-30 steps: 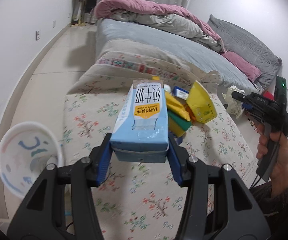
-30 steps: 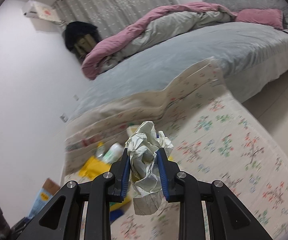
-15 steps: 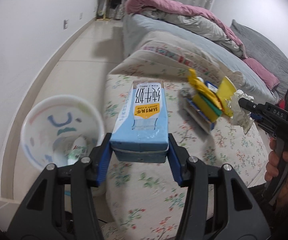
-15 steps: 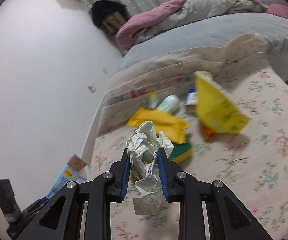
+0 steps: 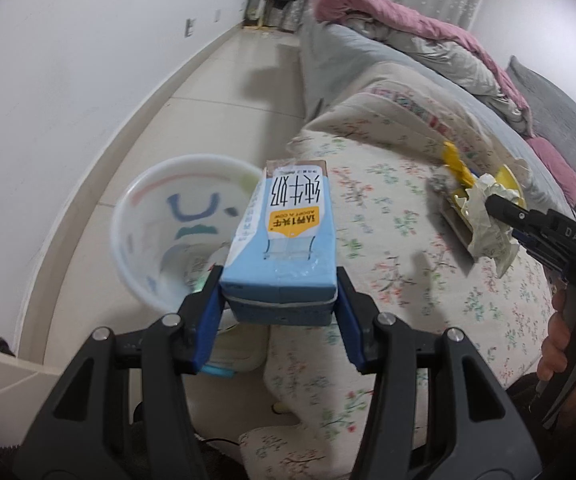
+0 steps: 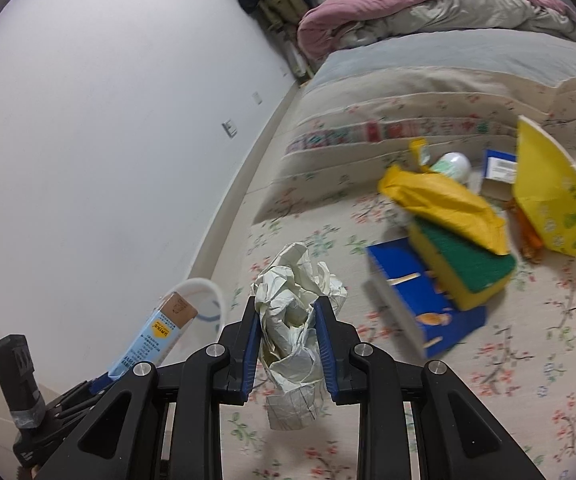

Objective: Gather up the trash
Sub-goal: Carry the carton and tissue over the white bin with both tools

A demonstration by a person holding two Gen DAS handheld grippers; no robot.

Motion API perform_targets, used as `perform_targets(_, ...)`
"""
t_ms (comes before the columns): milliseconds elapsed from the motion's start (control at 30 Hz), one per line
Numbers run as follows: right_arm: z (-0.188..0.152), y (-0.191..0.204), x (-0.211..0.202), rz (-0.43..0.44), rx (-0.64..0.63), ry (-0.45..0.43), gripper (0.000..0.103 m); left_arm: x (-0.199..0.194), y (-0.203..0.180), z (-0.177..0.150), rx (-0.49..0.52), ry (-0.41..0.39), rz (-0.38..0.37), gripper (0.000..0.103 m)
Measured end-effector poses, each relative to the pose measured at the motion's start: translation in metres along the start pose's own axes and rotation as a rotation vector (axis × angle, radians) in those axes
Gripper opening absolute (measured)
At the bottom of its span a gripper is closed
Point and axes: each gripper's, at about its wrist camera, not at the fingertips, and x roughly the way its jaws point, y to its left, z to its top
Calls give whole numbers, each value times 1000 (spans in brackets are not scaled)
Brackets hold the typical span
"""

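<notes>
Left gripper [image 5: 279, 312]: clamped on milk carton [image 5: 284, 248], beside white bin [image 5: 160, 216].
Right gripper [image 6: 288, 344]: clamped on crumpled paper [image 6: 293, 320].

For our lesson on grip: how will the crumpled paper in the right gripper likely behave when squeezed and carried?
The crumpled paper probably crushes easily: its folds look loose between the right gripper's fingers. It seems light, hanging unsupported below them. Its rough creases likely resist slipping.

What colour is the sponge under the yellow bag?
The sponge is yellow with a green scouring top; right wrist view shows it best.
</notes>
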Motion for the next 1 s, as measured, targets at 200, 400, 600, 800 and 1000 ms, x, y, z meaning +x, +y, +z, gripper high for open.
perform_targets(200,-4,20,19,27,-35,39,27,8,25,1,-52,15,52,54)
perform_targets(400,-11,43,45,65,-64,83,27,28,50,1,-117,48,78,54)
perform_targets(600,-19,60,64,72,-100,117,27,43,60,6,-126,59,87,54)
perform_targets(800,-23,69,78,75,-114,142,27,47,65,9,-121,60,93,57)
perform_targets(1000,-15,70,106,86,-122,166,28,43,70,12,-147,64,111,86)
